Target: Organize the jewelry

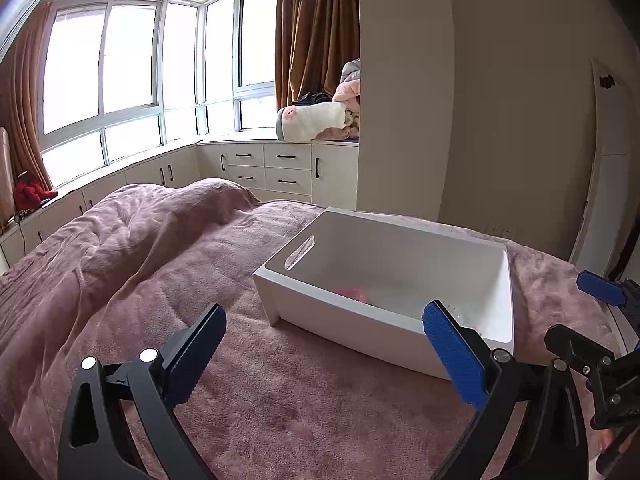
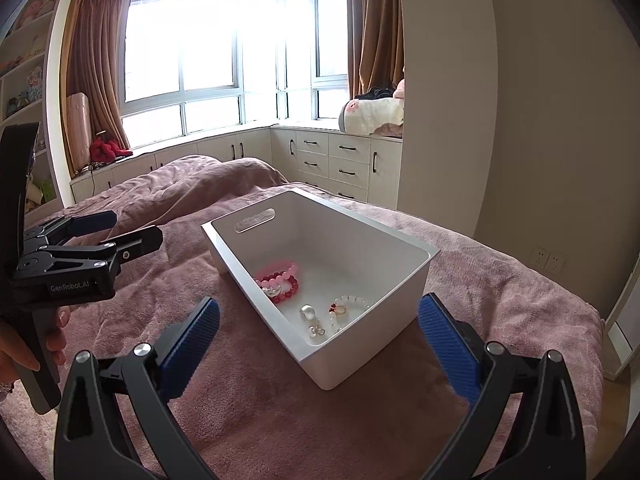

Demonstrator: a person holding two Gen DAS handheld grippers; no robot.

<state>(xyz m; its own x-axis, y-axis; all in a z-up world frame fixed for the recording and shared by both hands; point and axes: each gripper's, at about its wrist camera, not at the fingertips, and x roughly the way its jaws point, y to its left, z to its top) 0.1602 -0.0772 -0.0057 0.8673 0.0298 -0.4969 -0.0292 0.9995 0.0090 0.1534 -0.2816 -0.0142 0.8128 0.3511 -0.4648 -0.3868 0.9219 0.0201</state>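
Note:
A white plastic bin with a slot handle stands on the pink bed cover; it also shows in the left wrist view. Inside lie pink and red bead bracelets, a white bead bracelet with a gold ring, and small silver pieces. In the left wrist view only a pink bracelet shows over the rim. My right gripper is open and empty, just in front of the bin. My left gripper is open and empty, left of the bin; it also shows in the right wrist view.
The pink bed cover is bunched into a mound at the far left. White drawers run under the windows behind the bed. A white wall stands at the right, with a leaning mirror by the bed's right edge.

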